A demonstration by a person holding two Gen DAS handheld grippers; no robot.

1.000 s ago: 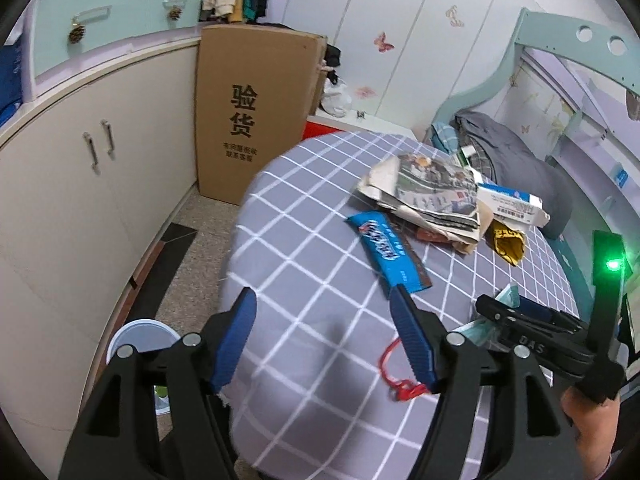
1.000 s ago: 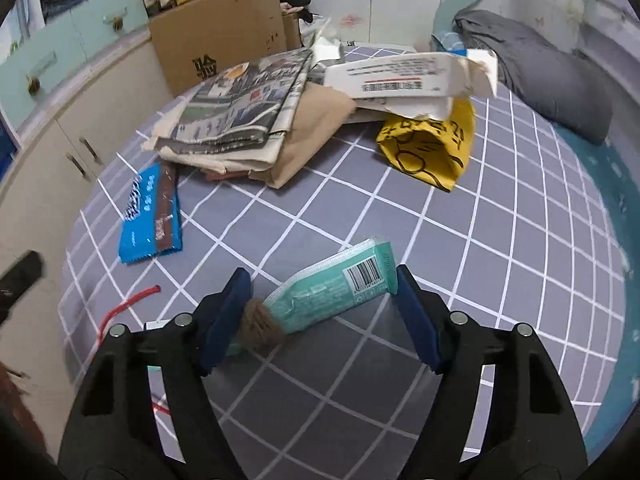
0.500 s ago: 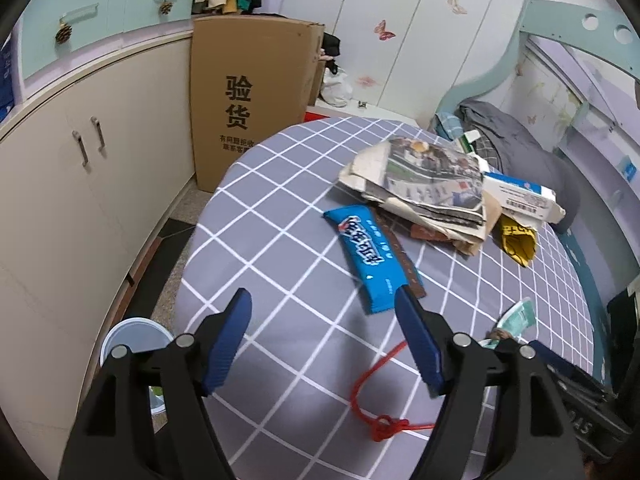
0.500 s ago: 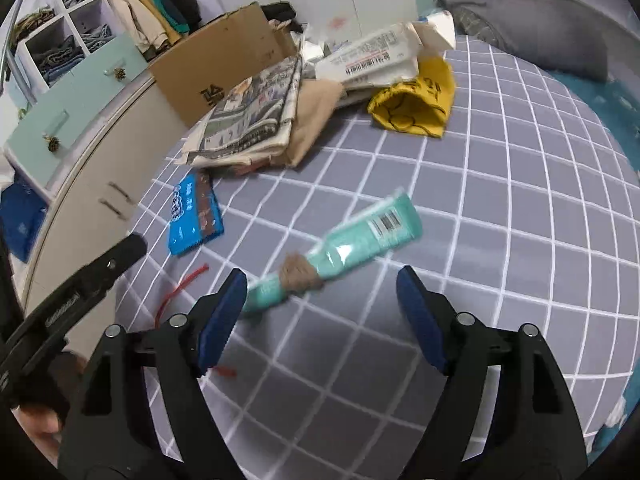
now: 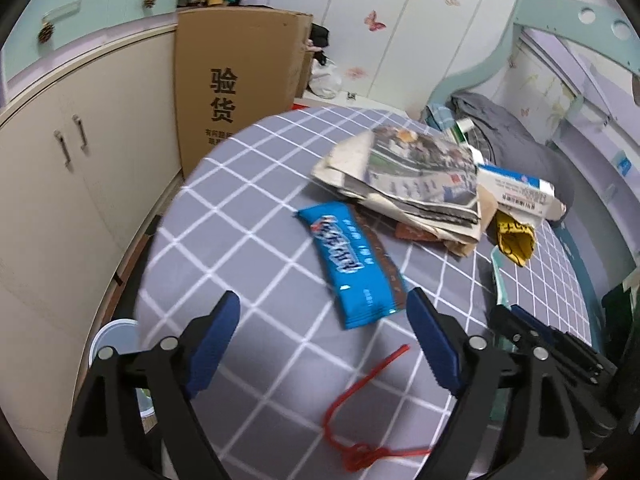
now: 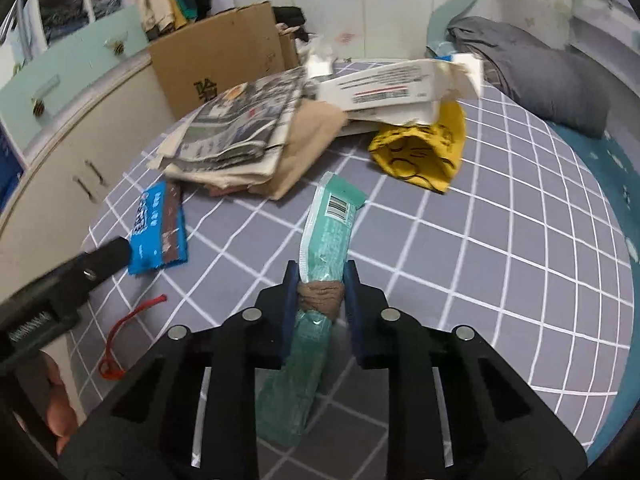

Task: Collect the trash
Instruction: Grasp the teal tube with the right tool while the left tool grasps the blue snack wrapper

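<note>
One teal wrapper (image 6: 326,236) sits pinched in the right gripper (image 6: 320,280), whose jaws have just closed on it, while the left gripper (image 5: 324,344), its jaws just opening wide, hovers over one red string (image 5: 360,404) and one blue wrapper (image 5: 346,264) on the checked bedspread (image 5: 240,216), beyond which a newspaper stack (image 5: 416,176) half hides other litter.

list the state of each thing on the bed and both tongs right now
left tongs: open, jaws just widened, nothing between them
right tongs: just closed, shut on the green wrapper
green wrapper: gripped at its brown-wrapped middle, barcode end pointing away
blue wrapper: flat on the checked bedspread, untouched
red string: loose, knotted, lying on the bedspread
newspaper: folded, stacked on brown paper
yellow bag: crumpled, partly under a torn white box
</note>
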